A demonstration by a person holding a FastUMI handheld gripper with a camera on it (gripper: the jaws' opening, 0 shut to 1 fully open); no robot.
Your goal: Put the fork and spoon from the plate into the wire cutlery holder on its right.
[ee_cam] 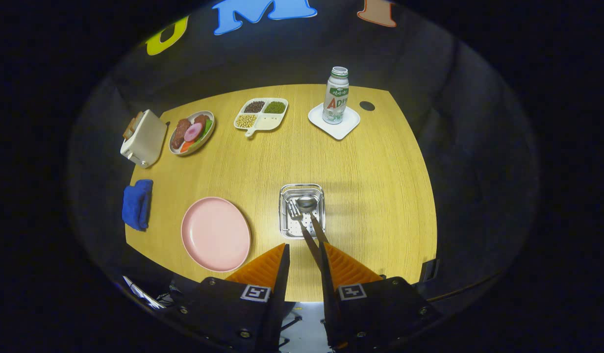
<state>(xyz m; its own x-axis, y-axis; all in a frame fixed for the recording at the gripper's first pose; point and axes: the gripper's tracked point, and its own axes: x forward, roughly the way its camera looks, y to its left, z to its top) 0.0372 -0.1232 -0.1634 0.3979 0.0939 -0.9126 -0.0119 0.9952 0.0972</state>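
Left of my tongs (304, 255), the pink plate (215, 234) is lying bare on the bench (370, 162). My tongs are standing apart, with a gap between them. The fork (296, 212) and spoon (307, 204) are sitting in the wire holder (302, 211) just ahead, their dark handles slanting back against my right finger, ends hidden behind it.
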